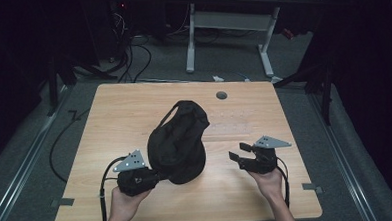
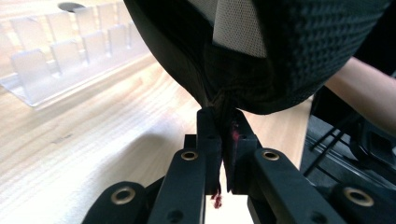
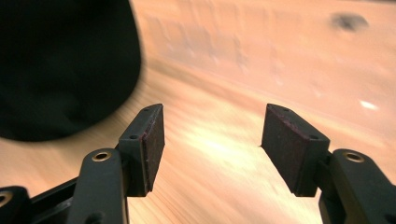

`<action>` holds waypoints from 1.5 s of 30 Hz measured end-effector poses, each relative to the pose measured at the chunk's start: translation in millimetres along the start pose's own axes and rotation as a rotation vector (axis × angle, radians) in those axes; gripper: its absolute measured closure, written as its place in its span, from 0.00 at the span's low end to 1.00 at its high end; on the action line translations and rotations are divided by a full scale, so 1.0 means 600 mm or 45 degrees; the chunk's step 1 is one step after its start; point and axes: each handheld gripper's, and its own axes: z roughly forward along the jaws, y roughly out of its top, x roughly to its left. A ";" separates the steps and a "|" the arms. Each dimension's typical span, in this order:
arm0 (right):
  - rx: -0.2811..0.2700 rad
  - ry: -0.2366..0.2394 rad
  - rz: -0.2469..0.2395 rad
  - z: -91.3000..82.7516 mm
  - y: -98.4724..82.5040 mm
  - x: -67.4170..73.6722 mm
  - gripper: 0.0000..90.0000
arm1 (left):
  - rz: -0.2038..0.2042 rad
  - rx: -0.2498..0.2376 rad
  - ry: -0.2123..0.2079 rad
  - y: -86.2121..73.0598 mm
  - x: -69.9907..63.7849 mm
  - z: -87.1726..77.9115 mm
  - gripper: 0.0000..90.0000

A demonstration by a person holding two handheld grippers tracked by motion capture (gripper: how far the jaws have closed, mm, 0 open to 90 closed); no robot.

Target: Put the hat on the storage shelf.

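Black mesh bag point(image 1: 178, 144), slumped, pinched by left gripper point(image 2: 223, 135); right gripper point(image 3: 212, 140) jaws released.

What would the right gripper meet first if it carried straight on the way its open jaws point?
Probably the bare table: the right gripper aims over open wood, with the black bag off to one side, though depth is unclear.

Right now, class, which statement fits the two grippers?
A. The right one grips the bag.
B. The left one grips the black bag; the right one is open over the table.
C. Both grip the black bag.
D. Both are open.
B: the left gripper pinches the black bag's fabric, while the right gripper holds nothing between its spread pads.
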 end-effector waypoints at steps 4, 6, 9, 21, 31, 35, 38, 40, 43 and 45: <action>0.094 -0.141 0.035 0.005 -0.029 -0.012 0.44 | -0.010 -0.024 0.032 0.007 0.004 -0.002 0.96; 0.128 -0.183 0.047 0.007 -0.042 -0.018 0.44 | -0.017 -0.036 0.049 0.010 0.006 -0.003 0.96; 0.163 -0.247 0.060 0.008 -0.059 -0.027 0.44 | -0.024 -0.050 0.073 0.014 0.010 -0.005 0.96; 0.223 -0.400 0.055 0.022 -0.094 -0.038 0.43 | -0.046 -0.093 0.186 0.039 0.029 -0.011 0.96; 0.224 -0.426 0.075 0.023 -0.094 -0.039 0.41 | -0.049 -0.111 0.262 0.067 0.050 -0.012 0.96; 0.225 -0.428 0.075 0.023 -0.094 -0.039 0.41 | -0.053 -0.115 0.288 0.076 0.059 -0.012 0.96; 0.226 -0.429 0.076 0.023 -0.094 -0.038 0.41 | -0.057 -0.118 0.314 0.082 0.066 -0.013 0.96; 0.225 -0.429 0.077 0.023 -0.094 -0.038 0.41 | -0.058 -0.121 0.331 0.086 0.071 -0.013 0.96; 0.225 -0.430 0.078 0.023 -0.094 -0.038 0.41 | -0.052 -0.119 0.354 0.092 0.078 -0.012 0.96; 0.225 -0.430 0.076 0.023 -0.094 -0.038 0.41 | -0.046 -0.114 0.371 0.096 0.082 -0.010 0.96</action>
